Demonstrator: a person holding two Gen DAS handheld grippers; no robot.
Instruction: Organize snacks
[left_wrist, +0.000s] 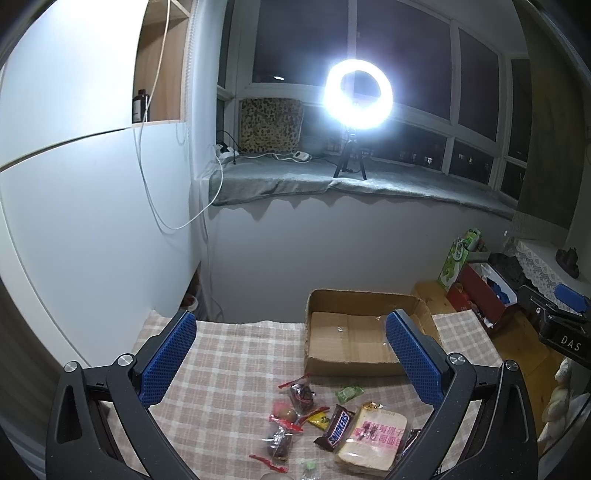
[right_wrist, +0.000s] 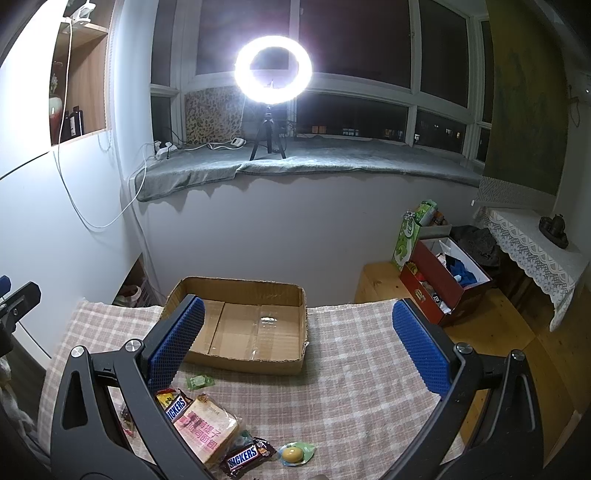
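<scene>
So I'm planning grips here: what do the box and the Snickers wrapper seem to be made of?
Box: brown corrugated cardboard, matte, with ragged cut edges; glossy clear tape along its floor seam. Snickers wrapper: looks like thin plastic film, shiny, creased, with crimped ends.

Both wrist views above near table edge, tilted down, facing window; share cardboard box (left_wrist: 354, 332) (right_wrist: 251, 325), snacks (left_wrist: 332, 424) (right_wrist: 207, 432).
</scene>
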